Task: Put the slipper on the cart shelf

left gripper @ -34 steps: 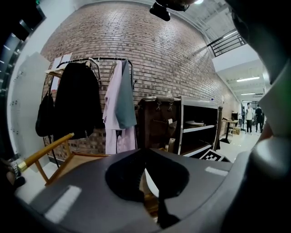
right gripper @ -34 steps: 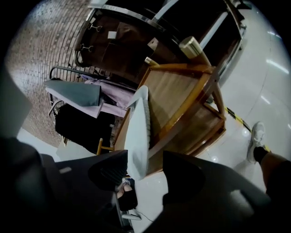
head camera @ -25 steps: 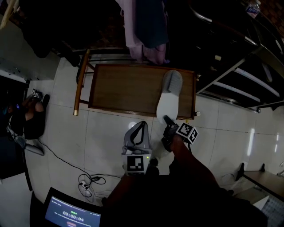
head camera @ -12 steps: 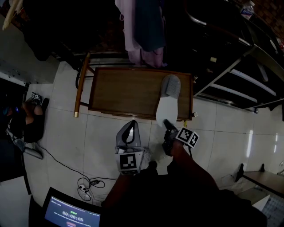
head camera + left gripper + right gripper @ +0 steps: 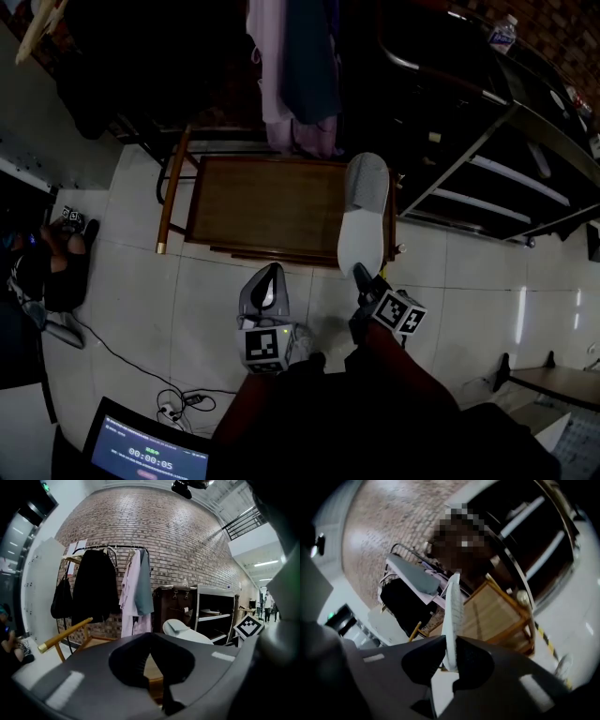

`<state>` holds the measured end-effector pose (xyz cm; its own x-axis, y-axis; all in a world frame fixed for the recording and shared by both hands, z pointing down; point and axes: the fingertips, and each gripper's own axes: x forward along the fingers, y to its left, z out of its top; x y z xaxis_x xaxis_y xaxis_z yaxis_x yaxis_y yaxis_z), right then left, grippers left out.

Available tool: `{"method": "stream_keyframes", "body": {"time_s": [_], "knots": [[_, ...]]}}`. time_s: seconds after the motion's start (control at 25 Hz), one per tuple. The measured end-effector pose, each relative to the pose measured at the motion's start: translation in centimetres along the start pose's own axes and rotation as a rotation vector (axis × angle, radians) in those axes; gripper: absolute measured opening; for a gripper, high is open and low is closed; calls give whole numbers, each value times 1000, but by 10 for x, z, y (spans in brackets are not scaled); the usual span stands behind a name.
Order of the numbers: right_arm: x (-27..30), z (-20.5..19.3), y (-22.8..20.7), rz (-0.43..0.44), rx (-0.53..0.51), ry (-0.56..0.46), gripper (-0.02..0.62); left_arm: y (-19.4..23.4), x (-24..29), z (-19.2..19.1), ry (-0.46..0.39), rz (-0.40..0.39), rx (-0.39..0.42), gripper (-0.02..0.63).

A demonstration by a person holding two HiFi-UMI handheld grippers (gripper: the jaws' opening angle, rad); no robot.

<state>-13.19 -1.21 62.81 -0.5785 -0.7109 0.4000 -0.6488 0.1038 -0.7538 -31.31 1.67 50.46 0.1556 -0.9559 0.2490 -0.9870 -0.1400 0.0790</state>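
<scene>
The slipper [image 5: 364, 214], white sole and grey upper, hangs tilted above the right end of the wooden cart shelf [image 5: 262, 202]. My right gripper [image 5: 360, 273] is shut on its heel end. Its jaws have just been closing, and the thin white sole [image 5: 452, 616] stands edge-on between the pads, with the grey upper [image 5: 410, 576] to the left. My left gripper [image 5: 272, 274] hovers over the white floor in front of the cart; its jaws meet with nothing between them [image 5: 157, 663]. From the left gripper view the slipper [image 5: 187, 631] shows ahead to the right.
A clothes rack with hanging garments [image 5: 291, 66] stands behind the cart. Dark shelving [image 5: 487, 169] runs along the right. A person sits on the floor at the left [image 5: 37, 272]. A cable and power strip [image 5: 178, 403] and a laptop screen [image 5: 141, 455] lie near my feet.
The right gripper has risen and rolled, lifting the slipper from its rest on the cart's right edge. The left gripper has drifted slightly left and looks narrower.
</scene>
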Motion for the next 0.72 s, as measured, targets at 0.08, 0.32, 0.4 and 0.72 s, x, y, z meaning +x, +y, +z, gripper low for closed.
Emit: {"method": "stream_keyframes", "body": {"time_s": [0.08,0.32,0.4,0.72], "knots": [[-11,14,4,-35,-165,-56,49,-6,0,5,-10,-20,2,17],[-46,44,16,-160,-517,-185,46,-25,-1,32,-53,-68,18,17],[-58,54,30,-194,-661,-236,46,-30,-2,36,-65,-80,18,17],[-97,96,102,-166,-908,-425,48,-48,-17,69,-136,-99,6,17]]}}
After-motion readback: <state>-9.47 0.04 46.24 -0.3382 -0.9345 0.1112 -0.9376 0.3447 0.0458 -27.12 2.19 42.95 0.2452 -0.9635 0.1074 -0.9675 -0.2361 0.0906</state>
